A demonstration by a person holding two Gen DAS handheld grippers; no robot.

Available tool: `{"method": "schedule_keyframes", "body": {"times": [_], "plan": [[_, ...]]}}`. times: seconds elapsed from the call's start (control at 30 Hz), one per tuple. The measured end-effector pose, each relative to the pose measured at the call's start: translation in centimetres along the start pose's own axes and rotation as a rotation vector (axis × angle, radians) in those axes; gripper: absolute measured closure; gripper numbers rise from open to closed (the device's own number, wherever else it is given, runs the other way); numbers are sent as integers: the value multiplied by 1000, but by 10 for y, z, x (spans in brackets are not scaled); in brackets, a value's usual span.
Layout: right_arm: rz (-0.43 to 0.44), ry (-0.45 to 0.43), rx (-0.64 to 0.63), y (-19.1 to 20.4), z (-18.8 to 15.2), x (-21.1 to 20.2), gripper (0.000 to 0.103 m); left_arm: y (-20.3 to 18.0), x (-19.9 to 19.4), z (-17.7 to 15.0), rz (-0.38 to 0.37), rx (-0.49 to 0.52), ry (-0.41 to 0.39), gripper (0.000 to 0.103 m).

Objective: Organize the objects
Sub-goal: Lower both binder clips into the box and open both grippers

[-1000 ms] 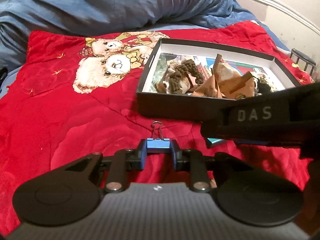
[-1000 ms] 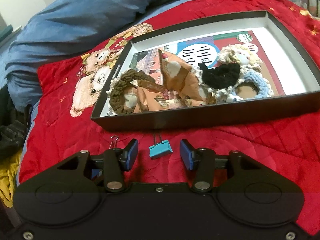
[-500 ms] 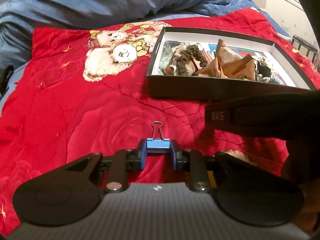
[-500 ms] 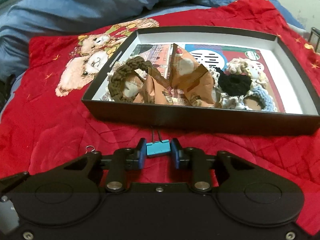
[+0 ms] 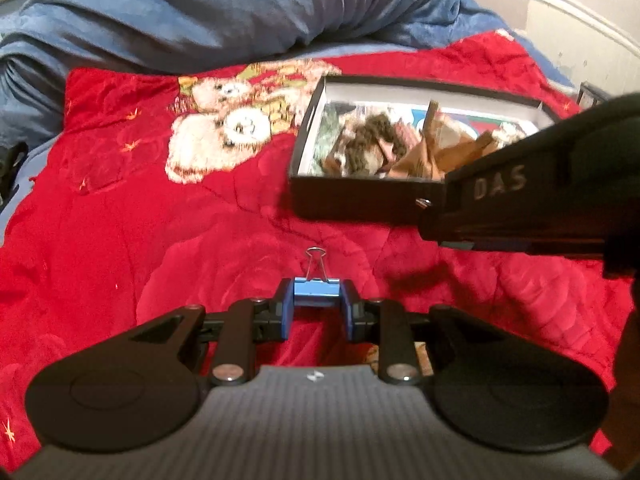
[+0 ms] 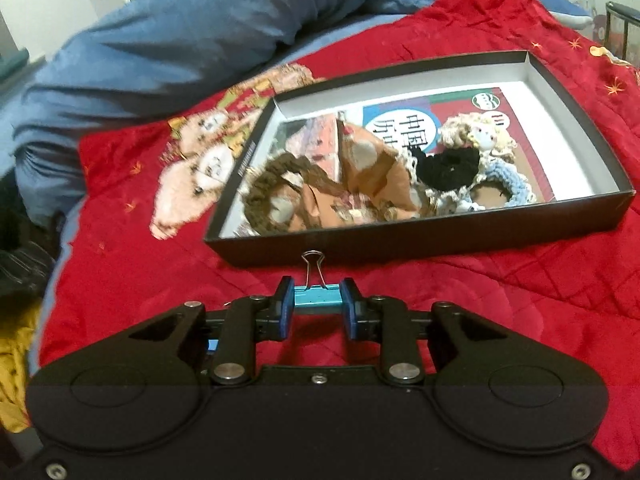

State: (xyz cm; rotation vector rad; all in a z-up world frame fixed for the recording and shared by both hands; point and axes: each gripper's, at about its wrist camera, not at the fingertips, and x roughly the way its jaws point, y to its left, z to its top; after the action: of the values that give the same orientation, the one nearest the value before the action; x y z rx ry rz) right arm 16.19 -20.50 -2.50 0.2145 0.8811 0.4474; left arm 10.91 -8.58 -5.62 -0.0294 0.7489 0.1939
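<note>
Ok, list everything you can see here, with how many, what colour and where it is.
blue binder clip: 1, blue, in left gripper
teal binder clip: 1, teal, in right gripper
box: 1, black, on blanket
crochet rings: several, brown, black, light blue, cream, in box
paper wrappers: brown, count unclear, in box
blanket: 1, red, teddy bear print
duvet: 1, blue, behind blanket
left gripper: black, blue pads, shut on clip
right gripper: same, jaws just closed on clip
</note>
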Motion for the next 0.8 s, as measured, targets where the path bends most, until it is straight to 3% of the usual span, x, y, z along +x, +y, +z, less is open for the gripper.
{"method": "schedule_keyframes", "body": {"times": [0.17,0.3,0.43,0.6,0.8], "plan": [[29,-54,28,-2,9,-19,78,5,-17,11,-41,-27,-72,75],[72,-103,57,-4,22,-34,78,6,-27,9,-63,13,-157,75],[102,-177,69,-11,36,-56,79,6,-25,13,-97,-18,-161,75],[189,-234,75,-18,54,-74,79,4,-28,11,-69,48,-242,75],[218,-251,124,-29,71,-73,79,1,-19,25,-9,24,-249,75]]}}
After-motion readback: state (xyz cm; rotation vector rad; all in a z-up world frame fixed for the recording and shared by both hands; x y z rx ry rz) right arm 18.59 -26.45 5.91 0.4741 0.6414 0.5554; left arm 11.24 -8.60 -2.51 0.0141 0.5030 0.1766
